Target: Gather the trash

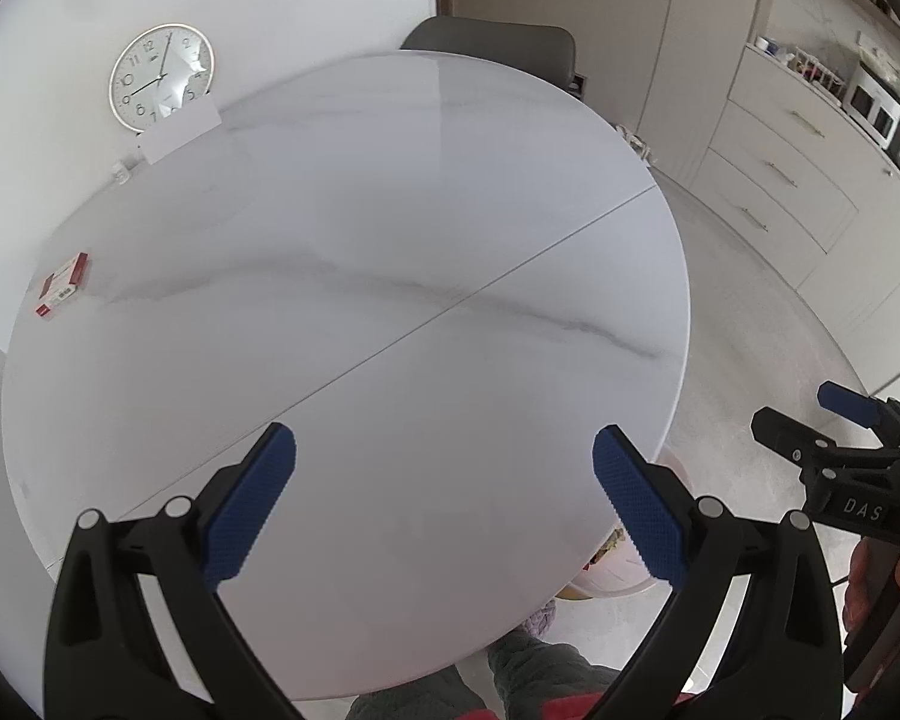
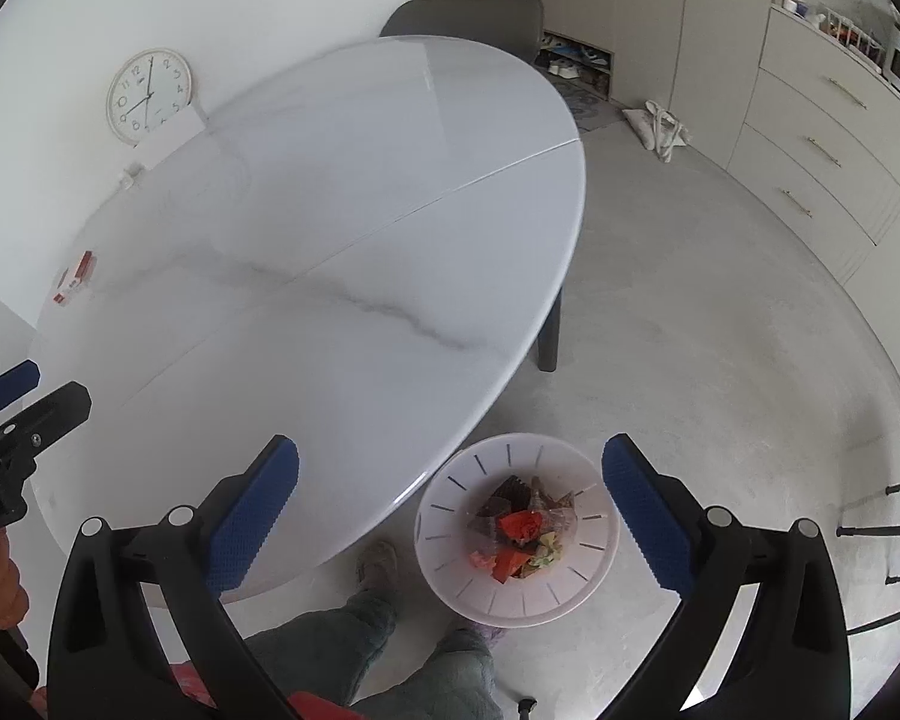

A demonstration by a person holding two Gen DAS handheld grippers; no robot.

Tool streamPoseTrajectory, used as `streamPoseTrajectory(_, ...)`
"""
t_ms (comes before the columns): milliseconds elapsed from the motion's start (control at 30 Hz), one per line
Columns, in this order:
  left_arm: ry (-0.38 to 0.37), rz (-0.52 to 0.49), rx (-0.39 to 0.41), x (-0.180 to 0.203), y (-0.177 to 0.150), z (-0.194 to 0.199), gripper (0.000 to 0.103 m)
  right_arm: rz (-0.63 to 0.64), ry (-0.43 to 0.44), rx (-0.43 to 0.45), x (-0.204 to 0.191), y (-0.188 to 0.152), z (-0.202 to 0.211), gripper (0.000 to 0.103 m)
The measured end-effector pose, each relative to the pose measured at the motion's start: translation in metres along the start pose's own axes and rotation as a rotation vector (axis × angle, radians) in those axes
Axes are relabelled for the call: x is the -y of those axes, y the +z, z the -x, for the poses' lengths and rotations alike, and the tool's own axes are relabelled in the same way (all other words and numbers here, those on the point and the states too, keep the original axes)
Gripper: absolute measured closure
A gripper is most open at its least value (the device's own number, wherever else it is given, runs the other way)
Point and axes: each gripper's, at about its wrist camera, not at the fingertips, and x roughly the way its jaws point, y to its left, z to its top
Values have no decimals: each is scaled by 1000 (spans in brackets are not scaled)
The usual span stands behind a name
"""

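Hovering high over the round white marble-look table (image 1: 354, 276), the left gripper (image 1: 444, 504) has its blue-padded jaws spread wide with nothing between them — empty-handed and free for a fresh pick. The right gripper (image 2: 450, 510) is gaping just as wide and just as empty, and it hangs off the table's near right edge, right above the white slotted plastic bin (image 2: 450, 576) on the floor. That placement makes sense: the bin sits tucked just beside the near right edge so rubbish can go straight down into it, and a heap of crumpled wrappers in red, orange and green (image 2: 519, 534) already lies at its bottom.

And what's left up top? A small red-and-white carton (image 1: 63, 283) lies flat at the far left edge of the table, well apart from both grippers. By my reading it's the last candidate for collection, and the left gripper has the shorter reach. Whether that carton counts as trash, I can't tell from here.
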Motion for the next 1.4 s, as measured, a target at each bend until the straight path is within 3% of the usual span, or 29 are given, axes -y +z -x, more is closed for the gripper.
streamPoseTrajectory(233, 40, 42, 65, -22, 25, 20, 8, 39, 7, 63, -47, 31, 18, 2)
streamPoseTrajectory(433, 95, 72, 268, -51, 78, 93, 8, 69, 57, 177, -96, 101, 82, 2)
streamPoseTrajectory(533, 141, 95, 364, -66, 104, 136, 8, 95, 126, 267, -120, 135, 124, 2)
streamPoseTrajectory(667, 183, 152, 452, -88, 129, 185, 8, 110, 147, 399, -143, 170, 179, 2)
streamPoseTrajectory(867, 240, 228, 482, -110, 139, 216, 8, 136, 139, 498, -161, 180, 221, 2)
streamPoseTrajectory(1200, 181, 218, 441, -124, 132, 206, 8, 160, 122, 489, -172, 165, 217, 2)
streamPoseTrajectory(1400, 157, 189, 422, -121, 137, 191, 8, 180, 63, 503, -179, 165, 215, 2)
